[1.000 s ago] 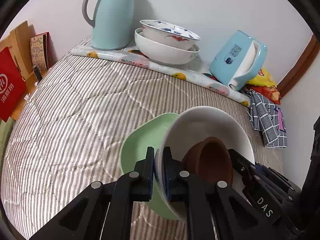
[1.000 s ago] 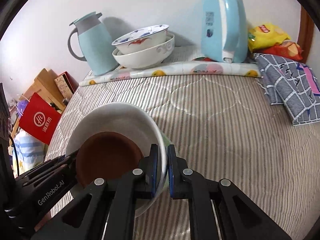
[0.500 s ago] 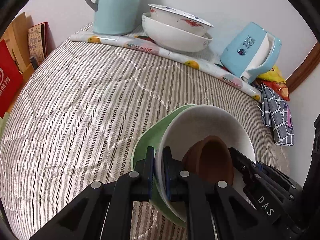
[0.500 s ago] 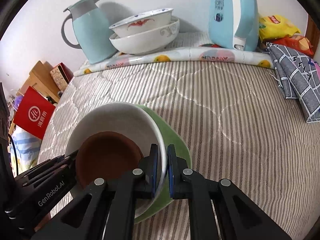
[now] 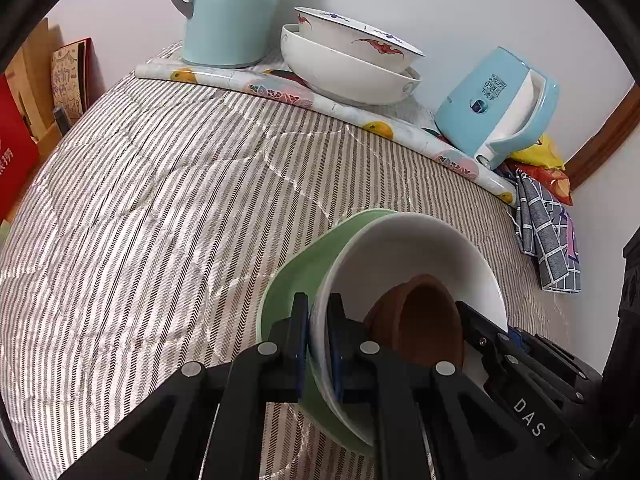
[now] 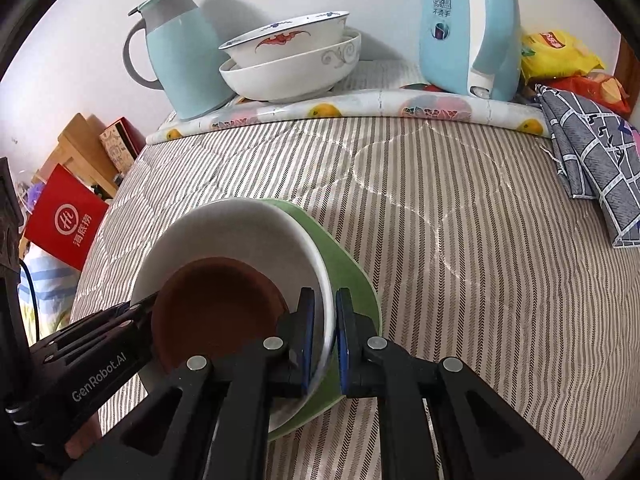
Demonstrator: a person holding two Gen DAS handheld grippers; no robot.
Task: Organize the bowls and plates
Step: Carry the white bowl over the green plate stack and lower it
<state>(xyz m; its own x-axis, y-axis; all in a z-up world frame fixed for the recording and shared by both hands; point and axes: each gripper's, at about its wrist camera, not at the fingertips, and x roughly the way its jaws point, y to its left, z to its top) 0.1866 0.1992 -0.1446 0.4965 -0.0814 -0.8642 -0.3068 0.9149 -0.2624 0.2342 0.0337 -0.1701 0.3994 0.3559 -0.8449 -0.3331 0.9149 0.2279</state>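
Observation:
A white bowl [image 5: 412, 248] [image 6: 240, 232] holds a small brown bowl [image 5: 424, 320] [image 6: 216, 308] and sits tilted in a pale green plate [image 5: 296, 276] [image 6: 348, 268] on the striped quilt. My left gripper [image 5: 318, 332] is shut on the white bowl's left rim, one pad inside and one outside. On the opposite rim my right gripper [image 6: 322, 324] is shut in the same way. Each gripper shows in the other's view: the right gripper [image 5: 500, 344] and the left gripper [image 6: 132, 312]. Whether the white bowl's base rests fully on the plate is hidden.
Two stacked white bowls [image 5: 352, 68] [image 6: 288, 60] stand at the back on a fruit-patterned mat, between a pale blue jug [image 5: 228, 8] and a blue kettle [image 5: 500, 108]. A folded checked cloth [image 6: 592, 168] and snack bags lie at the right. A red bag [image 6: 64, 220] stands beyond the left edge.
Both grippers sank with the white bowl toward the green plate, which now shows more around the bowl. Over the last half second nothing has moved.

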